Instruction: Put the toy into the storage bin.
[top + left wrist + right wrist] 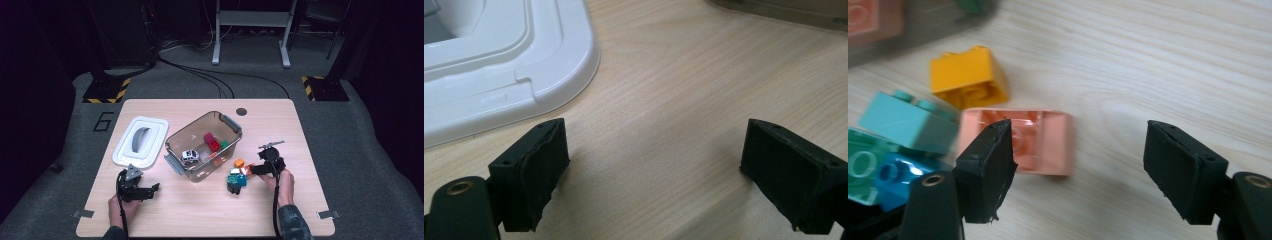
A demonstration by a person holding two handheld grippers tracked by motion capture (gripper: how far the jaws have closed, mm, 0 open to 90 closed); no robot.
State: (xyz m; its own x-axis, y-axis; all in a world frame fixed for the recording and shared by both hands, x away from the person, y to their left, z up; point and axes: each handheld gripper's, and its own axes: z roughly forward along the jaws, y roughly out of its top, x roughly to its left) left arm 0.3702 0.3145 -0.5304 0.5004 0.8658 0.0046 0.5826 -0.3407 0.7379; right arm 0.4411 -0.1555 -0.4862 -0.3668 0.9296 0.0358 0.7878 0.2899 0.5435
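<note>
The step in hand looks like clearing loose toy bricks off the table [210, 205] into the clear tub [204, 145], and the right hand is now lining up on the next one. The right tongs [1078, 170] stand apart with nothing clenched; the pale pink brick [1040, 142] lies open side up on the wood, mostly behind the left jaw rather than squarely in the gap. It sits just to the right of the tub's near corner, with the orange brick [968, 75] just beside it on the tub side and the turquoise brick [905, 120] touching it.

I'd judge the next move needs a small shift toward the pink brick before squeezing.

The right forearm reaches in low, the tool pointing toward the tub. The left tongs [651, 175] are released, hovering over bare wood near the white lid [519, 75], left of the tub.
</note>
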